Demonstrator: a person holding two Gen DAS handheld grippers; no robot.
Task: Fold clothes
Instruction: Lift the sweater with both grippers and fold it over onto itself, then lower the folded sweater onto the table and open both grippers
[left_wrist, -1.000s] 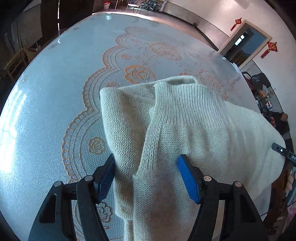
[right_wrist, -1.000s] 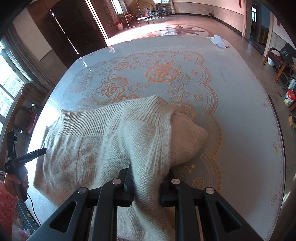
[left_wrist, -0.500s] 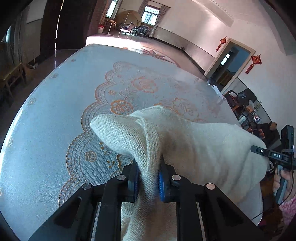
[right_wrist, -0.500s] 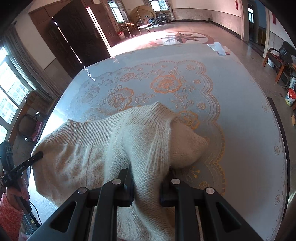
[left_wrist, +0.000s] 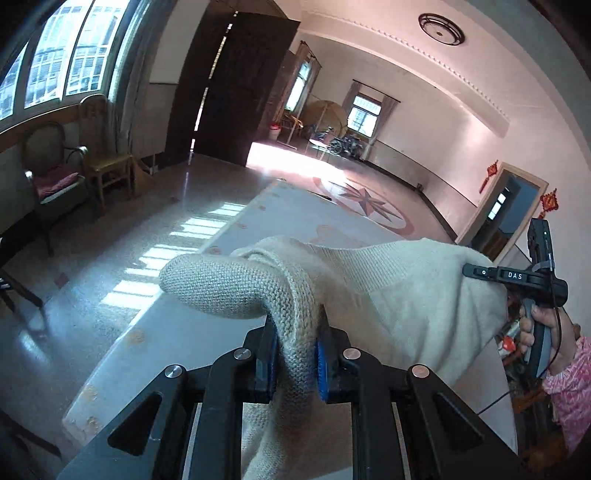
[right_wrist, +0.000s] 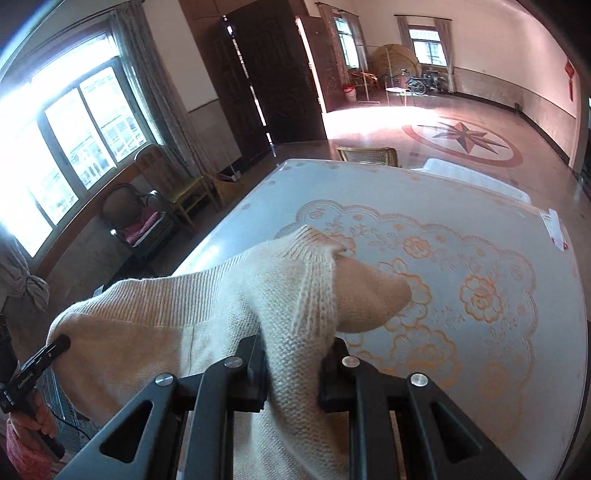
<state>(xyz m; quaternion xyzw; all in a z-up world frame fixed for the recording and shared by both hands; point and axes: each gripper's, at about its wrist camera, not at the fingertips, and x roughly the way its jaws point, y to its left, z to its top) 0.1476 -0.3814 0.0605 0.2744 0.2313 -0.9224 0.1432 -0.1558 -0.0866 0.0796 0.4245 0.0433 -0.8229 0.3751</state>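
Both grippers are clamped on the cream knit sweater (left_wrist: 388, 295), one at each end of the same edge, and it's lifted off the surface (right_wrist: 461, 258).

Left gripper (left_wrist: 295, 360): fingers (left_wrist: 320, 363) pressed in on a bunched ribbed fold, blue pads just visible either side of the knit. Right gripper (right_wrist: 291, 369): fingers (right_wrist: 330, 369) pinching a thicker wad, so they sit further apart, but the fabric fills the gap.

Why held like this, my read: a two-point grip on one edge lets the body hang and straighten under its own weight, so it can be laid down flat or doubled over. The span between the grippers looks fairly taut along the ribbed band (right_wrist: 177, 295), which fits that. The loose rounded flaps sticking forward of each grip are just excess beyond the pinch points.

Views differ:
- Right wrist view shows the surface properly: pale cloth with an orange floral lace pattern, sweater held over its near-left part. Also the left gripper's tip at far left, touching the sweater's end.
- Left wrist view is pitched up, mostly room: dark door (left_wrist: 236, 81), windows, compass-star floor inlay (left_wrist: 364, 201). Only a strip of the surface edge is visible. It does show the right gripper's handle with the person's hand (left_wrist: 543, 325) on it, pink sleeve.
- Neither view shows the sweater's lower part, so can't tell whether the hem is touching the surface.
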